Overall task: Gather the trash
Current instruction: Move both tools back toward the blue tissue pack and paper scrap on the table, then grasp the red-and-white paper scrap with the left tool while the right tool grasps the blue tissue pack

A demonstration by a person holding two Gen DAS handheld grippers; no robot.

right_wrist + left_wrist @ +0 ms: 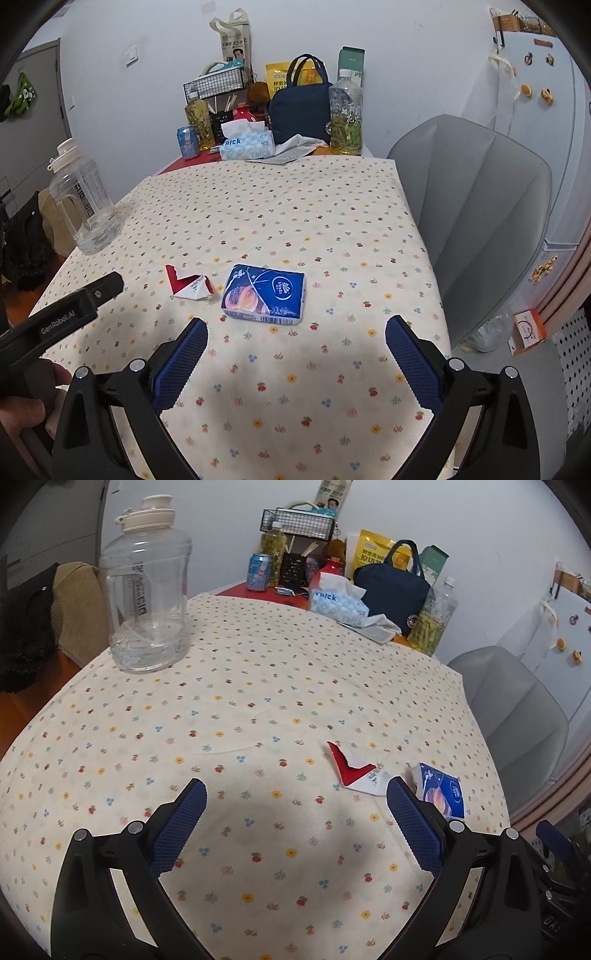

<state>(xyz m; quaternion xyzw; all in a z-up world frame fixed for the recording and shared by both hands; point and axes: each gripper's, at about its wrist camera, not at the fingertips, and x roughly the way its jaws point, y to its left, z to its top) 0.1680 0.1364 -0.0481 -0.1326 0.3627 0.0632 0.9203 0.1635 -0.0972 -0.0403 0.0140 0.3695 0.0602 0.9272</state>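
Right wrist view shows the whole blue plastic tissue pack (264,295) beside the torn red-and-white paper wrapper (190,286) near the desk's (369,206) right edge, right gripper (295,341) released; left wrist view half-hides that pack behind the released left gripper (295,799).

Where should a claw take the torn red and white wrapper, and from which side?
Probably at the raised white folded end of the red and white wrapper, nearest the blue tissue pack. That end stands off the tablecloth, while the red tail lies flat. Come from above with the open left claw, fingers straddling the fold, clear of the pack beside it.
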